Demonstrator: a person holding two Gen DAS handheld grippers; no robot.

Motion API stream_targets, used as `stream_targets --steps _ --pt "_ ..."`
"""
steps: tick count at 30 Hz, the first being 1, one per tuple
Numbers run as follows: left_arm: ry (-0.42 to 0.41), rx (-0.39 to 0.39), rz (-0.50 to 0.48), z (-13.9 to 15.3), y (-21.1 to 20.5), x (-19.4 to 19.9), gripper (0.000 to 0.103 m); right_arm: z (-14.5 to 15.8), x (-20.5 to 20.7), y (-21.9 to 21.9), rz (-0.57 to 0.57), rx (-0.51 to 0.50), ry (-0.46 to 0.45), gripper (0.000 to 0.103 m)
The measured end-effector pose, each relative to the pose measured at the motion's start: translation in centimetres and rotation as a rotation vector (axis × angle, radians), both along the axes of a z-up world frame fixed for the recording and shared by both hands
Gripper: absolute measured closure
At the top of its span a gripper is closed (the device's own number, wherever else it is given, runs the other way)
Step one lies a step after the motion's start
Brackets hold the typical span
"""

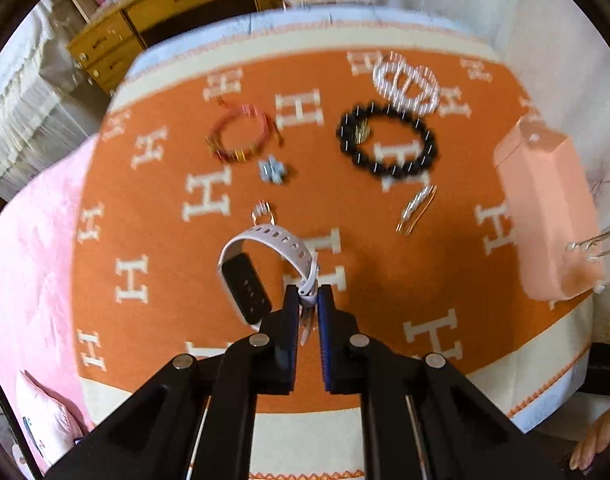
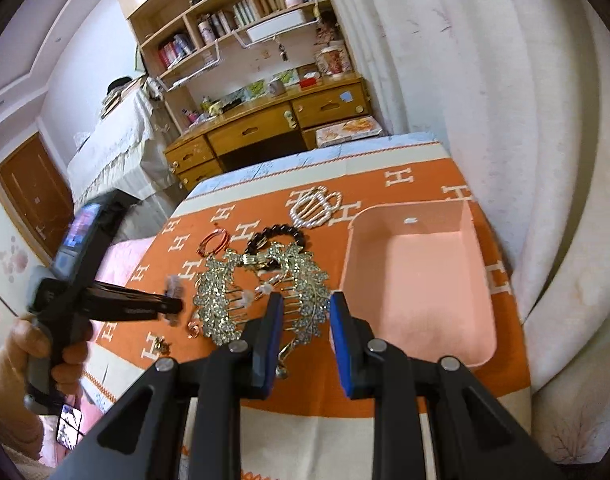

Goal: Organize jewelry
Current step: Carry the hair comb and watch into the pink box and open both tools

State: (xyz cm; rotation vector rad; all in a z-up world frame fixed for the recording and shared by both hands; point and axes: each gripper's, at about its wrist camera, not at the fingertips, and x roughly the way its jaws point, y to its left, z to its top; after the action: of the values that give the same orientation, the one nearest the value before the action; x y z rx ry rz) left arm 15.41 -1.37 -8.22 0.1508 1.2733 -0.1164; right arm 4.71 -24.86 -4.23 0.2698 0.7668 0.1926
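Above the orange blanket [image 1: 165,320], the left gripper [image 1: 308,300] pinches a white watch [image 1: 265,264] by its strap, lifted clear, likely bound for the pink box [image 2: 421,280]; the right gripper [image 2: 307,312] hangs open, holding nothing, over a rhinestone hair comb [image 2: 221,300]

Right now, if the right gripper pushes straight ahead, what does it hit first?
Probably the rhinestone hair comb lying just ahead of the right gripper; the pink box sits off to its right. Depth is uncertain.
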Motion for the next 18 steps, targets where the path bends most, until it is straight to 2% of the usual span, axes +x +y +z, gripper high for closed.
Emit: stream_targets --steps 5,10,14,18 --pt "-0.09 -0.057 -0.052 4.9 -1.2 -0.5 0.096 0.0 0.3 -1.8 -0.066 -0.008 -0.004 0.079" --pt "-0.166 -0.167 -0.189 8.1 -6.1 -1.2 0.096 -0.7 1.2 -3.8 -0.17 -0.053 0.021 0.079" --pt "-0.174 -0.244 -0.27 8.3 -10.5 -1.0 0.096 -1.8 1.9 -4.8 -0.217 -0.094 0.063 0.079" --pt "-0.149 -0.301 -0.329 7.2 -15.0 0.2 0.096 -3.4 2.5 -5.2 -0.221 -0.115 0.114 0.079"
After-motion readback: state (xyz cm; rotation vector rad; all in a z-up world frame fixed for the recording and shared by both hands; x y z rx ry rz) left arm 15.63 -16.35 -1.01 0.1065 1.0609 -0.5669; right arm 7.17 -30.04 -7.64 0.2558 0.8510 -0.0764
